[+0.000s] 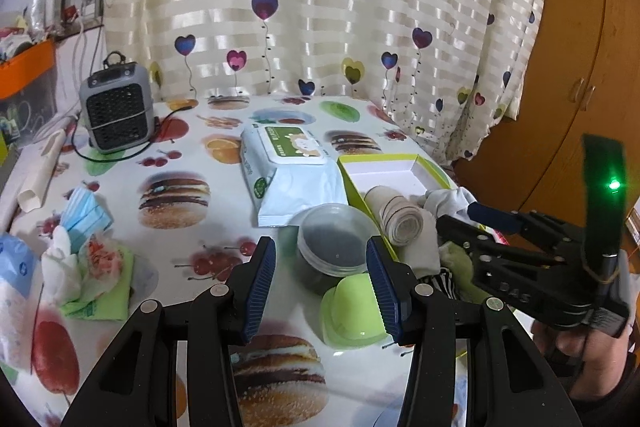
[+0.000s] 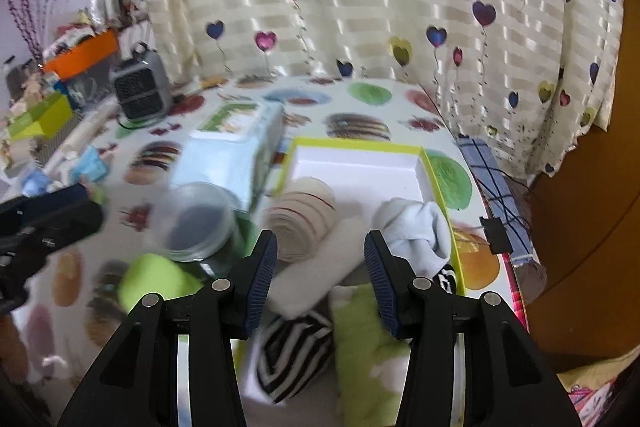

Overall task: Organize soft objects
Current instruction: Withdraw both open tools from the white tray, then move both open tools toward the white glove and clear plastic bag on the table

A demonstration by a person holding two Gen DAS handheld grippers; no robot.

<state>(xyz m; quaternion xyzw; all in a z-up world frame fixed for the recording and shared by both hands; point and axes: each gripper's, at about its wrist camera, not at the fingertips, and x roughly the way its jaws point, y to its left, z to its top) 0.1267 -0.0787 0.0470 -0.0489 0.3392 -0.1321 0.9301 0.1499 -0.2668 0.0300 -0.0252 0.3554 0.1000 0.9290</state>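
Two grippers are up, and both stand spread with nothing between the pads. Your left gripper (image 1: pixel 321 281) hovers over the table (image 1: pixel 120 179) with a clear jar (image 1: pixel 334 241) and a green lid (image 1: pixel 354 311) just ahead of it. Your right gripper (image 2: pixel 320 277) hangs over the near end of the box (image 2: pixel 434 183), right above the soft things.

In the box I count one rolled bandage (image 2: pixel 306 213), one white sock (image 2: pixel 416 227), one striped cloth (image 2: pixel 294 355) and one green cloth (image 2: pixel 366 347). The loose soft things lie well to your left: one face mask (image 1: pixel 86 213) and a heap of tissues (image 1: pixel 80 267). Your left hand is nearer; the mask's long axis runs slantwise, up and to the left.
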